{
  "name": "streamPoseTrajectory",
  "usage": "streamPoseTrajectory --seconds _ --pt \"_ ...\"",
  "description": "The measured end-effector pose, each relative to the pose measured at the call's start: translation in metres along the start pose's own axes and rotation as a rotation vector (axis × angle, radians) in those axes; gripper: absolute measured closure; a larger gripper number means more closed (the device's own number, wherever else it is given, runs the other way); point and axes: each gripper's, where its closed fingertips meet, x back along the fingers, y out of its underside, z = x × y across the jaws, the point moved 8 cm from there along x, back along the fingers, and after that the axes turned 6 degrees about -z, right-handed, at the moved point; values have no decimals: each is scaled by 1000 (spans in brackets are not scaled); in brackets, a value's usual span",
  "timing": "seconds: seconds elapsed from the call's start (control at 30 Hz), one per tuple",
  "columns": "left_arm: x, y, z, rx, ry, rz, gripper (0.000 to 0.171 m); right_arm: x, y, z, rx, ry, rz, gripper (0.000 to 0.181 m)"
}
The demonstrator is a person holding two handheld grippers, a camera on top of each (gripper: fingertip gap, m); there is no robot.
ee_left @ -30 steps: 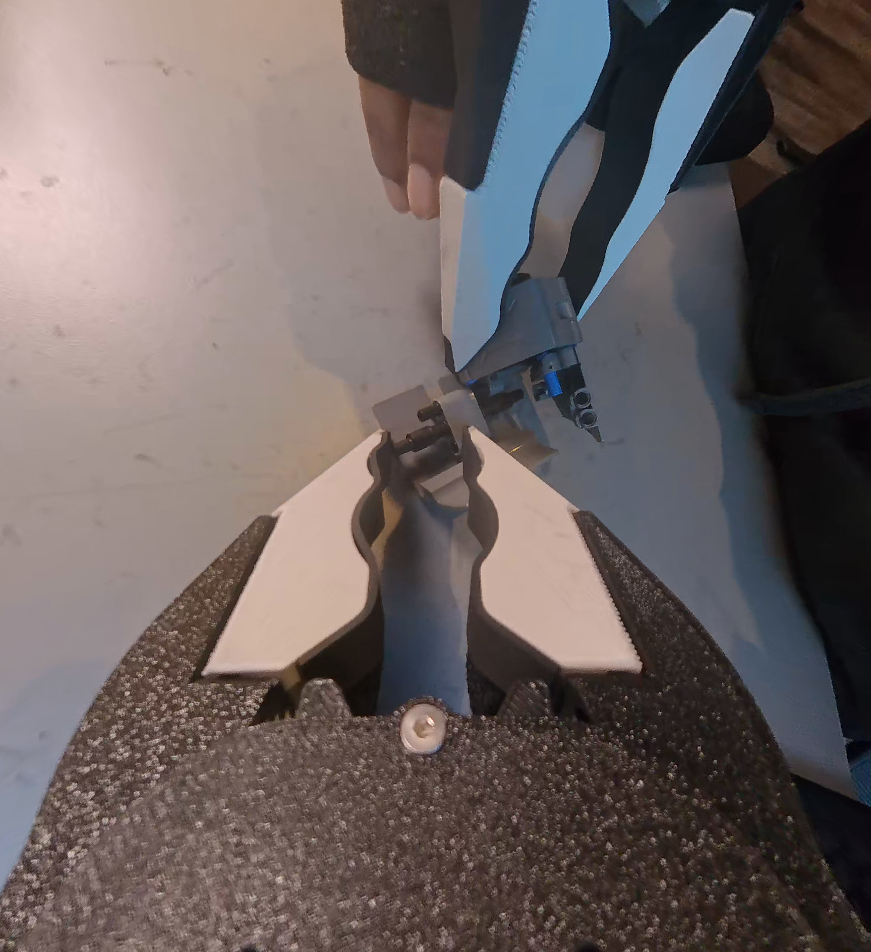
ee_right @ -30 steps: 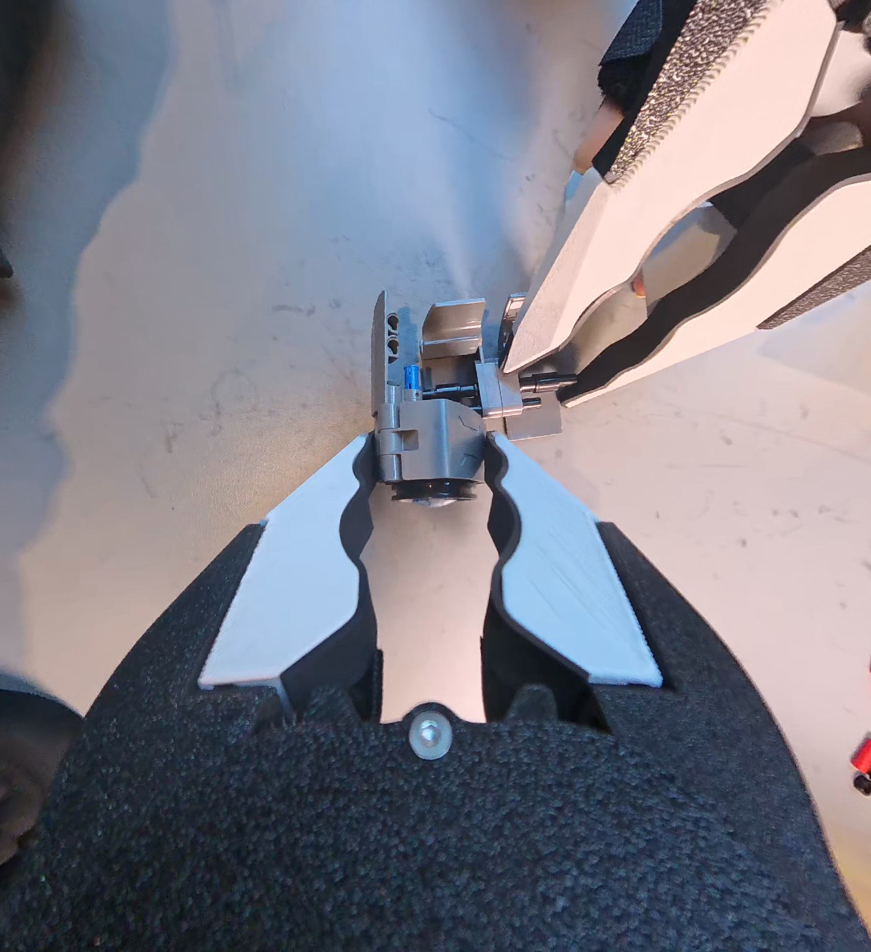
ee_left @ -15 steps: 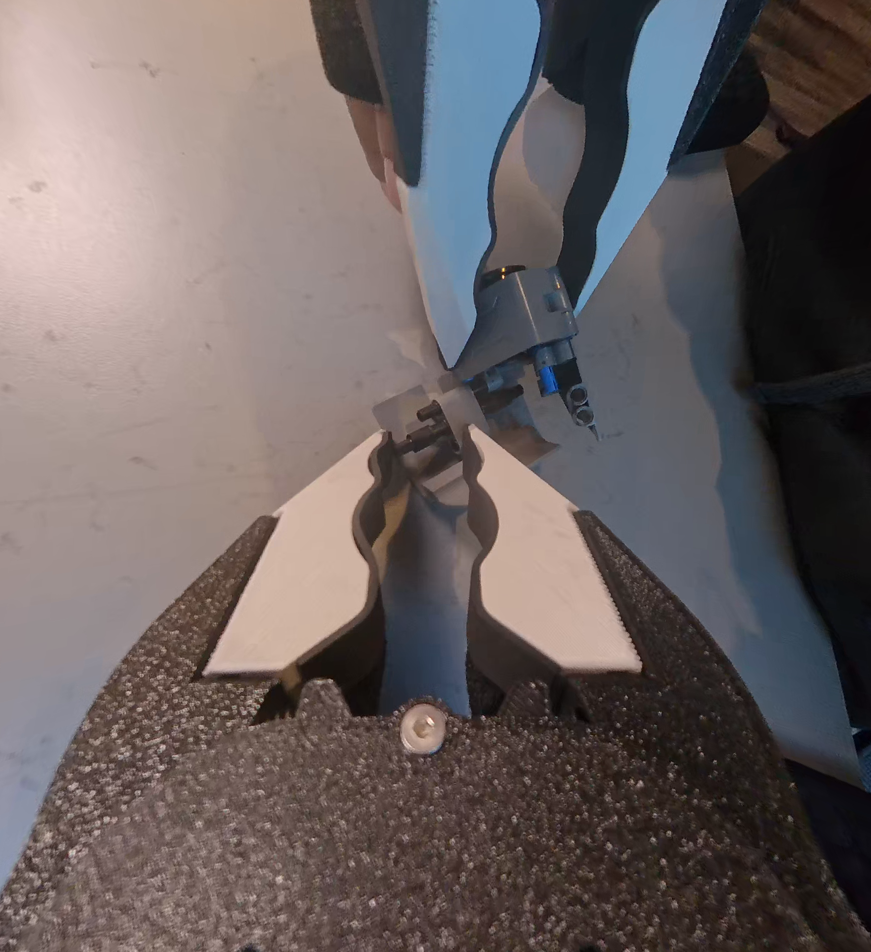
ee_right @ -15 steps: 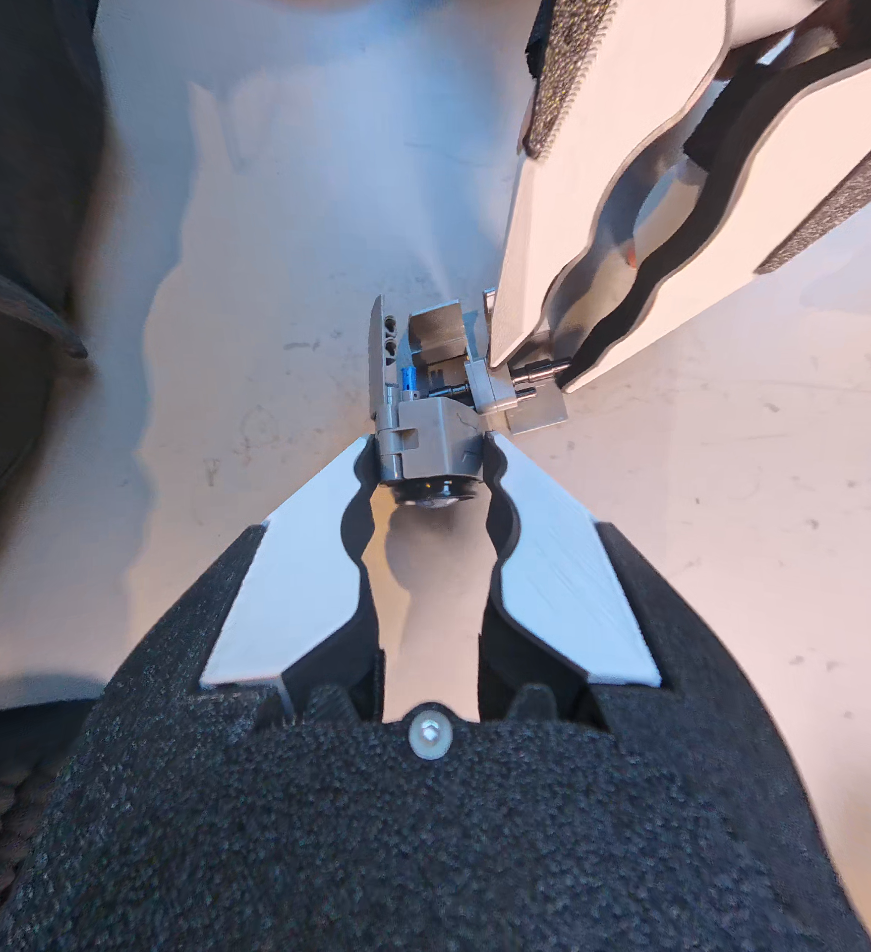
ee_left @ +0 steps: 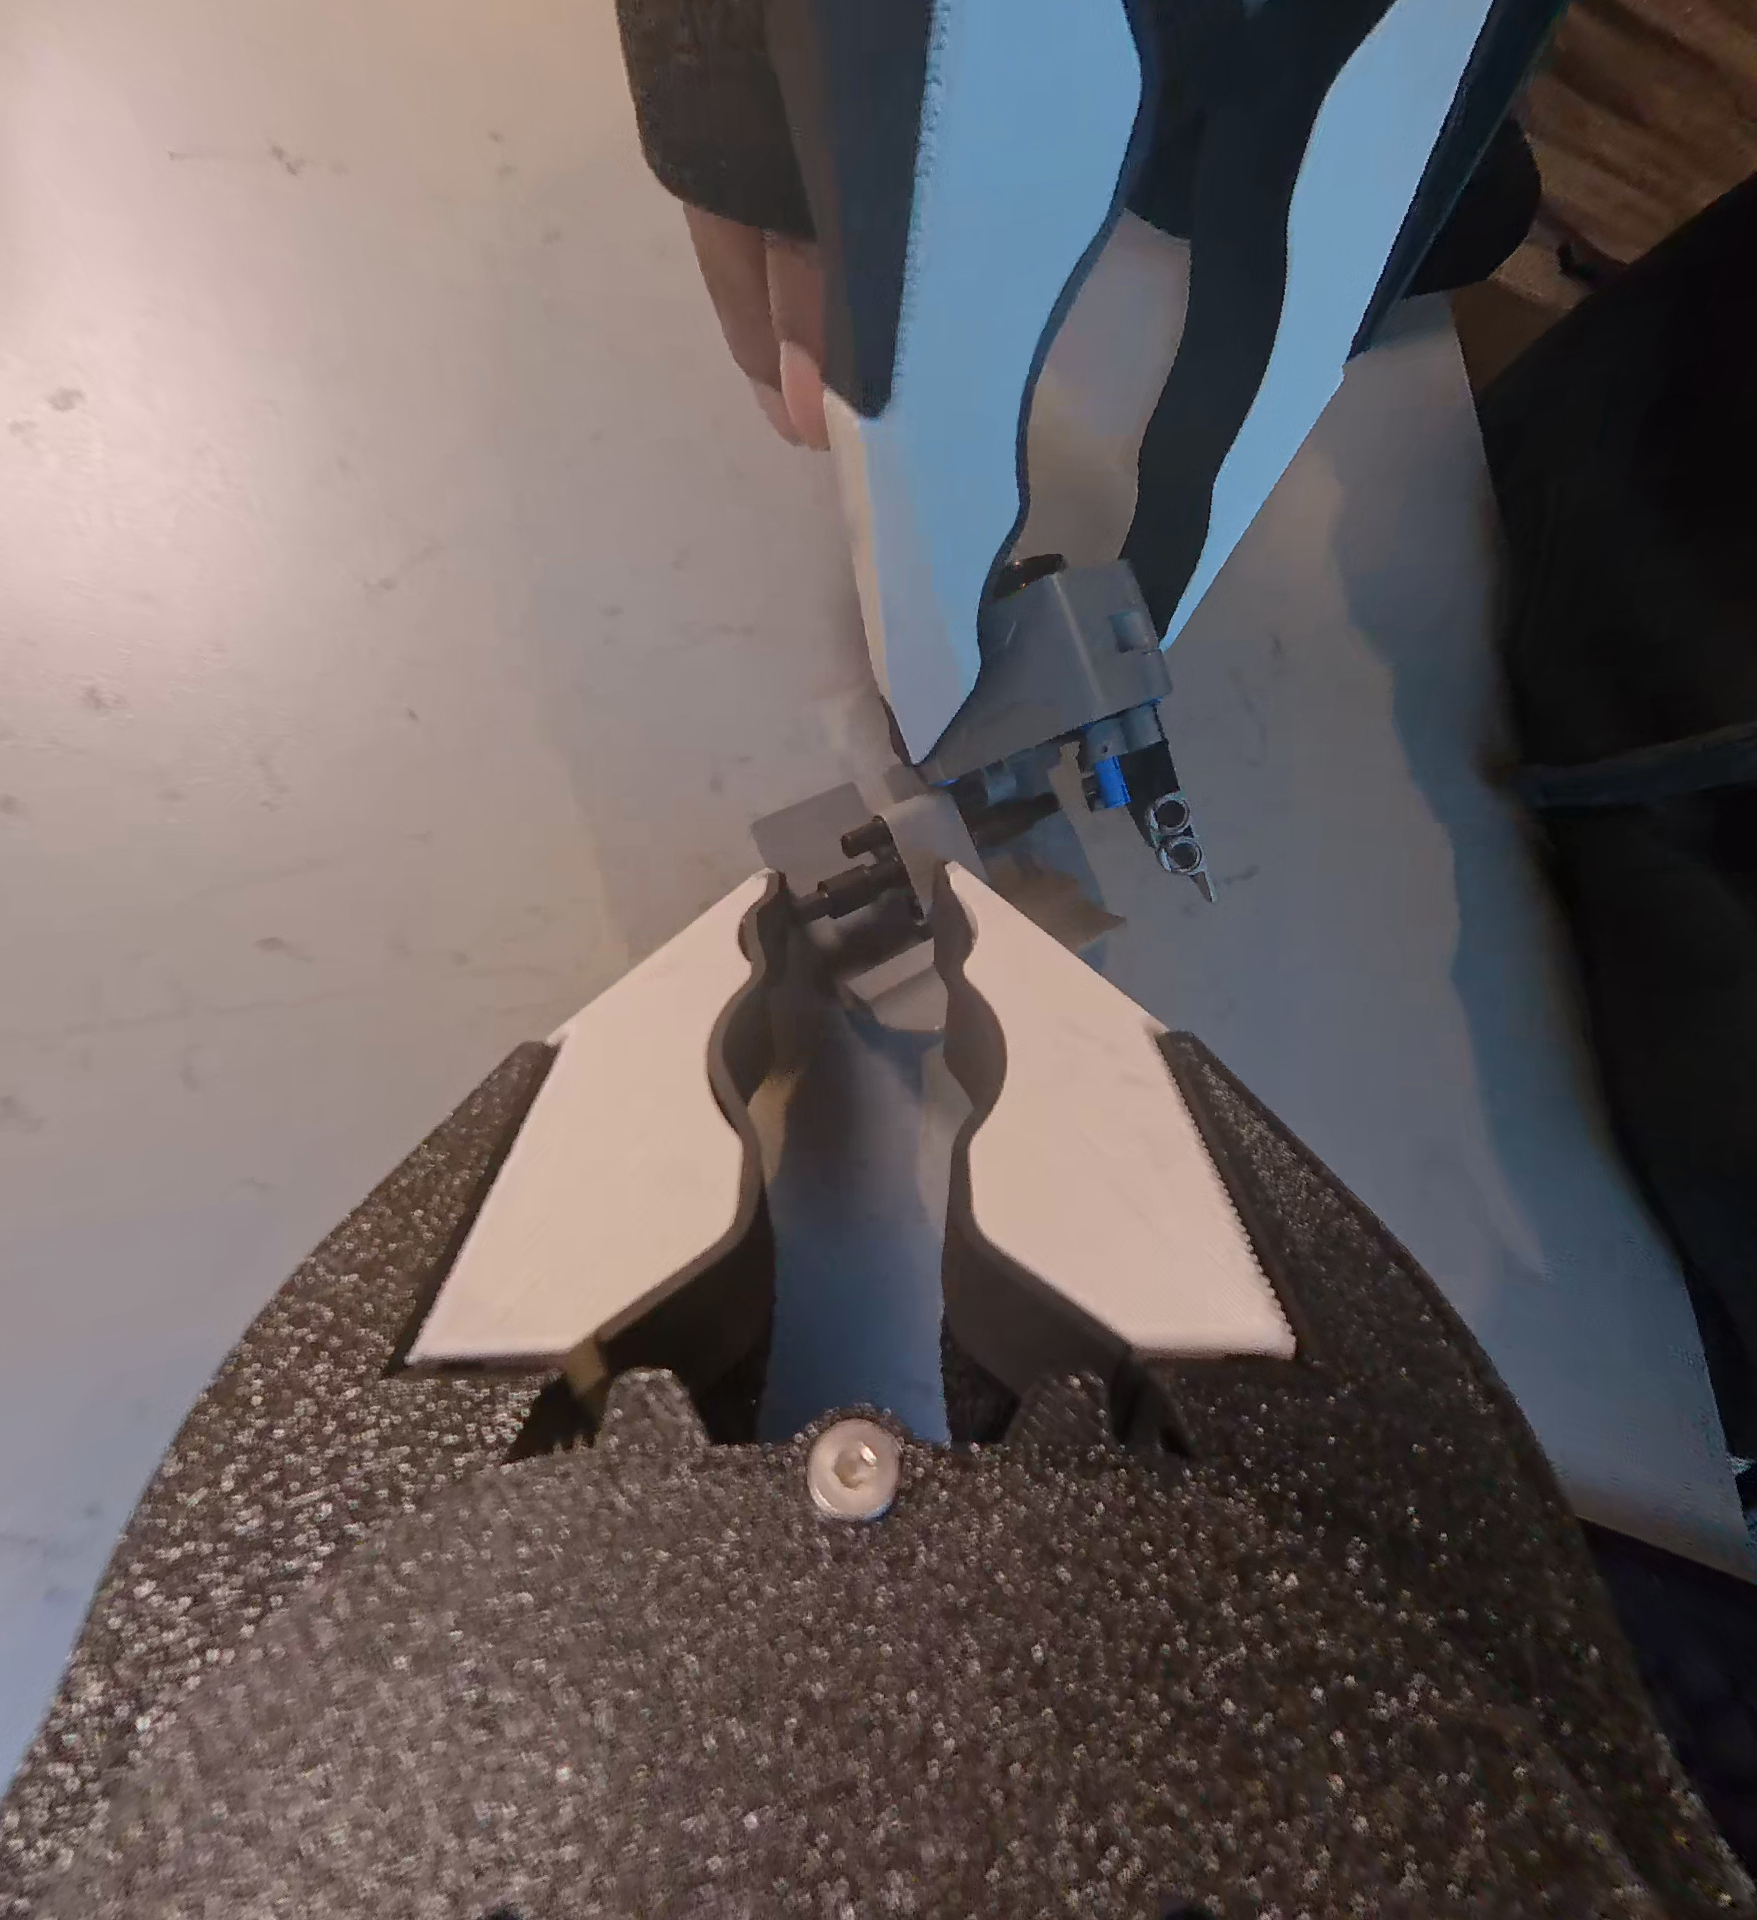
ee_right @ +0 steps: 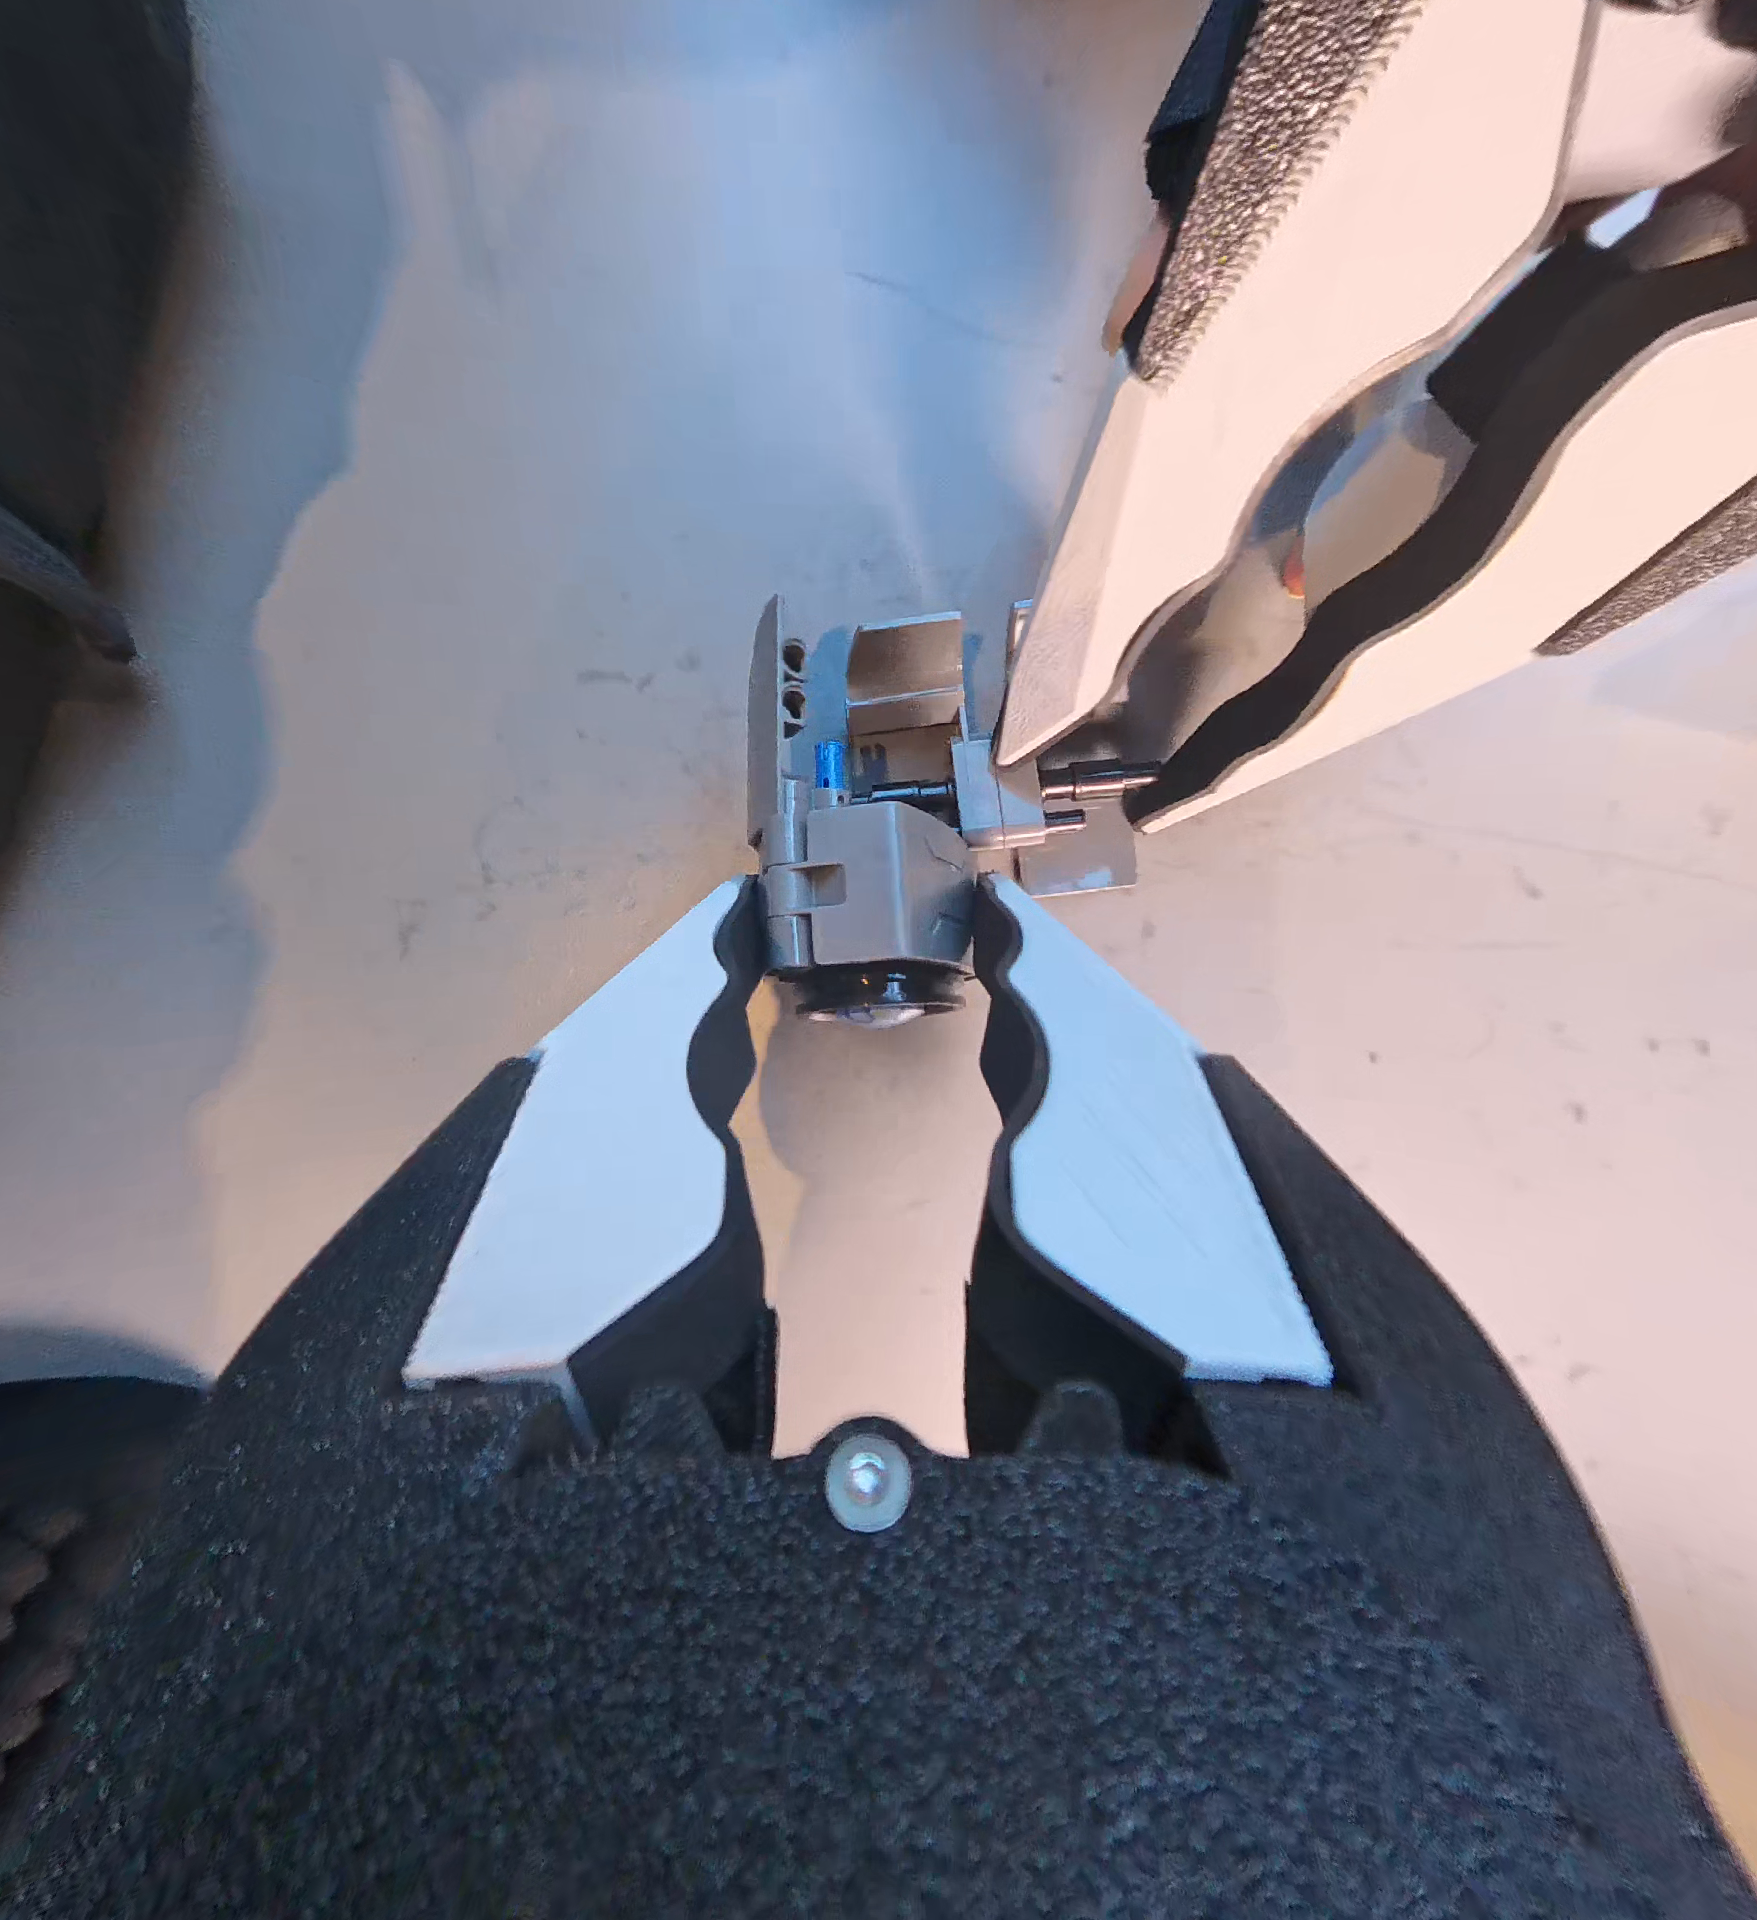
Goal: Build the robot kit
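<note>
A small grey toy-brick assembly [ee_right: 884,873] with black pins, a blue pin and a holed beam hangs just above the white table, held from two sides. My right gripper [ee_right: 863,904] is shut on its darker grey block, which has a black round part underneath. My left gripper [ee_left: 858,894] is shut on the light grey panel end [ee_left: 812,831] with two black pins. In the left wrist view the right gripper [ee_left: 1035,686] comes down from the top onto the grey block [ee_left: 1071,644]. In the right wrist view the left gripper [ee_right: 1082,790] reaches in from the upper right.
The white table [ee_left: 230,623] has small marks on it. Black fabric [ee_left: 1684,727] lies past the table edge on the right of the left wrist view, and dark fabric [ee_right: 22,416] on the left of the right wrist view. A person's fingers [ee_left: 760,312] show beside the right gripper. There is about 4 cm between the tips of the two grippers.
Both grippers keep their hold on the assembly. The right gripper has swung to a steeper angle and its view has shifted left; the red pieces at the right edge have left the view.
</note>
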Motion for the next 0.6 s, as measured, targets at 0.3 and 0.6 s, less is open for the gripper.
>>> streamPoseTrajectory --seconds 0.3,0.6 --pt "0 0 -1 1 10 -4 145 -1 0 -4 -38 62 -2 142" --pt "0 0 -1 10 3 -2 145 -3 -1 -12 -16 168 -10 142"
